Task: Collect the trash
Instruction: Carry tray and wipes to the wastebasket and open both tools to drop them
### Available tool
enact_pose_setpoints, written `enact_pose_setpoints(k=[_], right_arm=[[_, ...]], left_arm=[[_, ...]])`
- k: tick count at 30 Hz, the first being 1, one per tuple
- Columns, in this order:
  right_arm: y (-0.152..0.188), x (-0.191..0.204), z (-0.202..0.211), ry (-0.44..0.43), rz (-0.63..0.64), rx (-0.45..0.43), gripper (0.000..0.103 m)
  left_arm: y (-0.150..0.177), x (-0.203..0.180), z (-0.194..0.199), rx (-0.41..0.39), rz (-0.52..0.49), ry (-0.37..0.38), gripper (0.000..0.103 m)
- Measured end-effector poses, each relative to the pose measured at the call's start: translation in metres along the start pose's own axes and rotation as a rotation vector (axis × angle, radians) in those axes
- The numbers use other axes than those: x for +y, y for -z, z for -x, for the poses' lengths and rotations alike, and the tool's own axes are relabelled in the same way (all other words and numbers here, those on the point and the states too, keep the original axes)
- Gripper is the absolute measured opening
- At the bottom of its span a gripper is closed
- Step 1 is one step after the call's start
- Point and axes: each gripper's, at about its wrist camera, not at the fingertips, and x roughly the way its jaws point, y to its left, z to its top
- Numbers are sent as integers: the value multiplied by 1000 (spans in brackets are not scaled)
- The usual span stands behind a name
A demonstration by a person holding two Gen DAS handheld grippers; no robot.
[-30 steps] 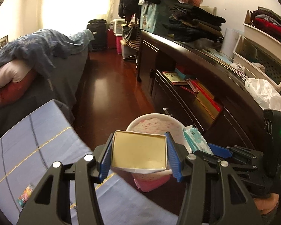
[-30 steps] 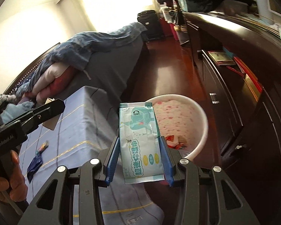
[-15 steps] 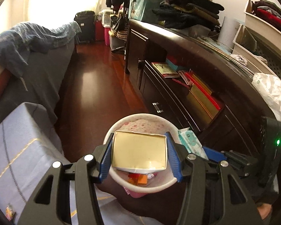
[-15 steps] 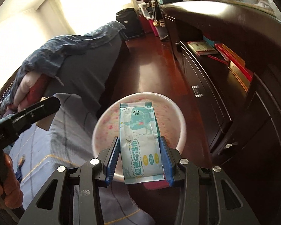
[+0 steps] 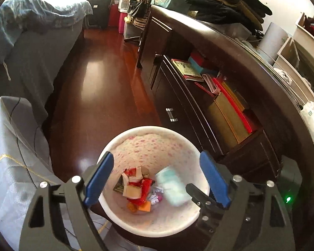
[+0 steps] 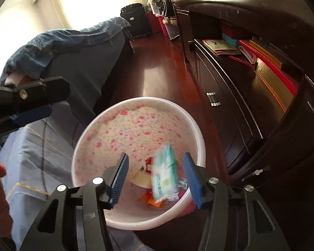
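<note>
A white trash bin (image 5: 157, 128) with a pink-flowered liner stands on the floor under both grippers. My left gripper (image 5: 157, 177) hangs over it, its jaws opening wide with nothing between them. The yellow carton (image 5: 134, 191) lies in the bin among red and orange wrappers. A teal wipes pack (image 5: 173, 186), blurred, drops in beside it. In the right wrist view my right gripper (image 6: 156, 179) is opening over the bin (image 6: 136, 100). The wipes pack (image 6: 163, 175) falls loose between its blue pads (image 6: 119, 177), touching neither. The left gripper (image 6: 31, 96) shows at the left edge.
A dark wooden dresser (image 5: 230, 48) with an open shelf of books and boxes (image 5: 226, 96) runs along the right. A grey-covered bed (image 5: 31, 52) and a blue checked cloth (image 5: 8, 146) lie to the left. Red-brown floor (image 5: 98, 87) stretches ahead toward a black suitcase (image 5: 98, 8).
Both grippers sank over the bin and opened. The yellow carton left the left gripper and lies in the bin. The wipes pack slipped from the right gripper and is falling in.
</note>
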Motion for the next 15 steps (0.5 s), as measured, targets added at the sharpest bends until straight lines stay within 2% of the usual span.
enact_pose_setpoints(k=[4,7,12,15], right_arm=[[4,2,5,4,11,4,59],[8,6,13,37,25,10,62],[15,16,34,16,35,22,66],[20,35,53,-2,80,6,72]], left_arm=[[4,2,15,-30,-3,-25,86],[8,2,30,-50,-3,-46,88],[20,12,75,-92,-1,-119,92],[34,21,105,-115,-4,-180,96]])
